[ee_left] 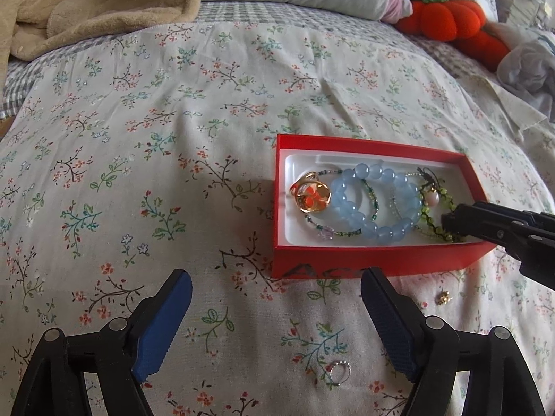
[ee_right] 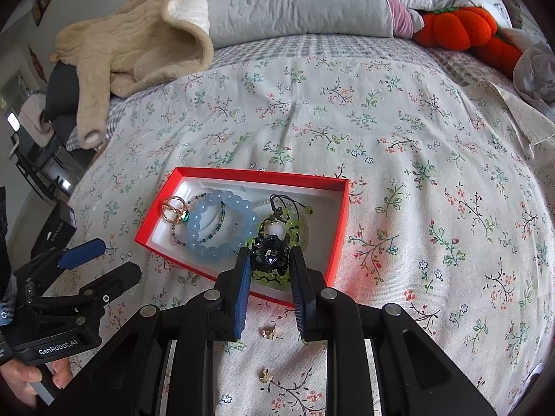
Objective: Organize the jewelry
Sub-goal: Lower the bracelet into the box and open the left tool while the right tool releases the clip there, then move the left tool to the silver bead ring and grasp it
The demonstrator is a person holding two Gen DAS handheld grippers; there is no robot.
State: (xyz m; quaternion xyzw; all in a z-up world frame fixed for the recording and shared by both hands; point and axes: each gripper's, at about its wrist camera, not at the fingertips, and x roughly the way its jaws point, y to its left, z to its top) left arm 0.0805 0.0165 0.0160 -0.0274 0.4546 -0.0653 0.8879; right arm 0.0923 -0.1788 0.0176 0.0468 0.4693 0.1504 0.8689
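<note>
Lying on a bed with a floral sheet, a red box with a white inner tray holds most of the jewelry. Inside it, from left to right in the left wrist view, are a gold ring with an orange reflection, a light blue bead bracelet, a thin beaded string that runs under it, and a green beaded bracelet with a pale round bead.

The right gripper reaches over the near wall of the box. Between its blue pads sits a dark, faceted ornament, just above the green bracelet. The jaws are only a little apart and the pads seem to be against the sides of the ornament, so it looks held, but the contact itself is not fully clear.

The left gripper is beside the box, on its left and near side, and its jaws stand wide apart with nothing between them; only the sheet is visible there. A hand holds its handle at the lower left of the right wrist view.

Outside the box, on the sheet near its front wall, are a small silver ring and two small gold pieces.

At the far end of the bed are a beige blanket, a grey pillow and an orange pumpkin plush.
</note>
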